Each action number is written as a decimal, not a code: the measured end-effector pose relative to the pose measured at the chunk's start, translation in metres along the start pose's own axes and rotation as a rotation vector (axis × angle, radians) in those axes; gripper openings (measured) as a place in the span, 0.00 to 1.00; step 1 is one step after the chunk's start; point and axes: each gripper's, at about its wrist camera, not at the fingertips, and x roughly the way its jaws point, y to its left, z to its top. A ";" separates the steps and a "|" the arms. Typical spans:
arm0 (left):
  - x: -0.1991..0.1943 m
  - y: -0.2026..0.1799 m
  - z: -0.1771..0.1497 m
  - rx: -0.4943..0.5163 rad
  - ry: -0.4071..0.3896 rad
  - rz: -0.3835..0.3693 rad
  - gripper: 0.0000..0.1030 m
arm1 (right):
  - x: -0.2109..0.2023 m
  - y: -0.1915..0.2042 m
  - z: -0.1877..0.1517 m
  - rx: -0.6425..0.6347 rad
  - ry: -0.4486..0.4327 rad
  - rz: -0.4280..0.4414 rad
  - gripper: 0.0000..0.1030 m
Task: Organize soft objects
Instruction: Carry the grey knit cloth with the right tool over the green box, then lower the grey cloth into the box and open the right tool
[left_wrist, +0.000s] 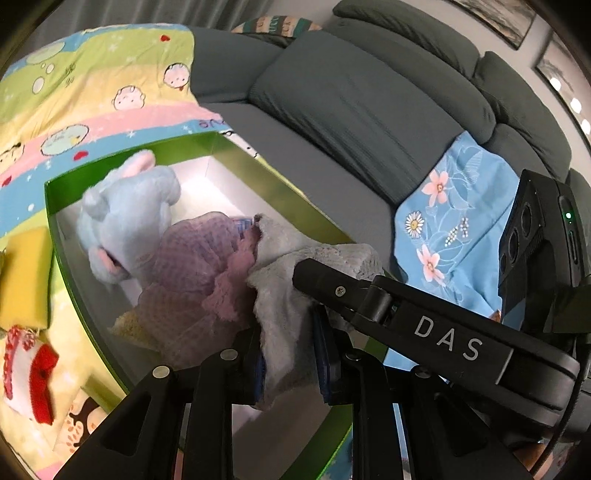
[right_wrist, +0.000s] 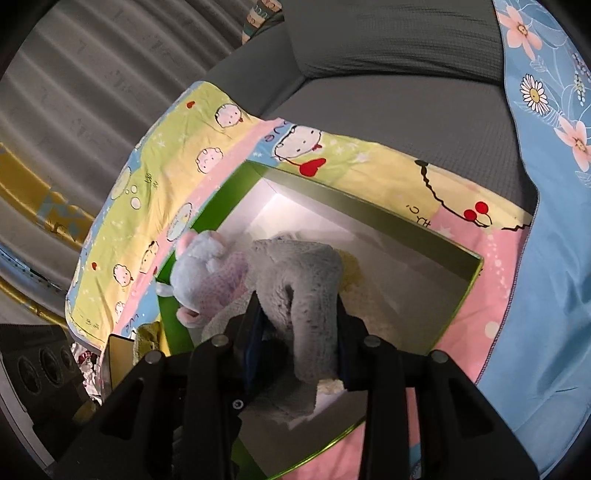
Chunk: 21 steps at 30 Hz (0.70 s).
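Note:
A green-rimmed box (left_wrist: 258, 162) with a white inside stands on a cartoon-print sheet on the sofa. In it lie a light blue plush animal (left_wrist: 129, 218), a purple knit cloth (left_wrist: 192, 266) and something pale yellow. My left gripper (left_wrist: 291, 354) is shut on a grey fluffy cloth (left_wrist: 284, 295) above the box. My right gripper (right_wrist: 295, 328) is shut on the same grey cloth (right_wrist: 303, 288), and its body (left_wrist: 424, 325) crosses the left wrist view. The box (right_wrist: 369, 206) and plush (right_wrist: 199, 273) also show in the right wrist view.
A yellow sponge (left_wrist: 26, 273) and a red-and-white soft item (left_wrist: 29, 373) lie left of the box on the sheet (left_wrist: 92, 92). A blue floral cloth (left_wrist: 458, 221) lies right of the box on the grey sofa (left_wrist: 369, 103). A curtain (right_wrist: 74, 74) hangs behind.

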 end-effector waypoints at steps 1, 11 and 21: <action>0.001 0.000 0.000 -0.002 0.002 0.004 0.20 | 0.001 0.000 0.000 0.000 0.002 -0.004 0.34; -0.013 0.006 -0.002 -0.033 -0.008 -0.010 0.27 | -0.005 0.002 0.001 -0.010 -0.023 -0.017 0.48; -0.076 0.024 -0.013 -0.084 -0.130 0.012 0.84 | -0.043 0.022 -0.007 -0.074 -0.146 0.047 0.85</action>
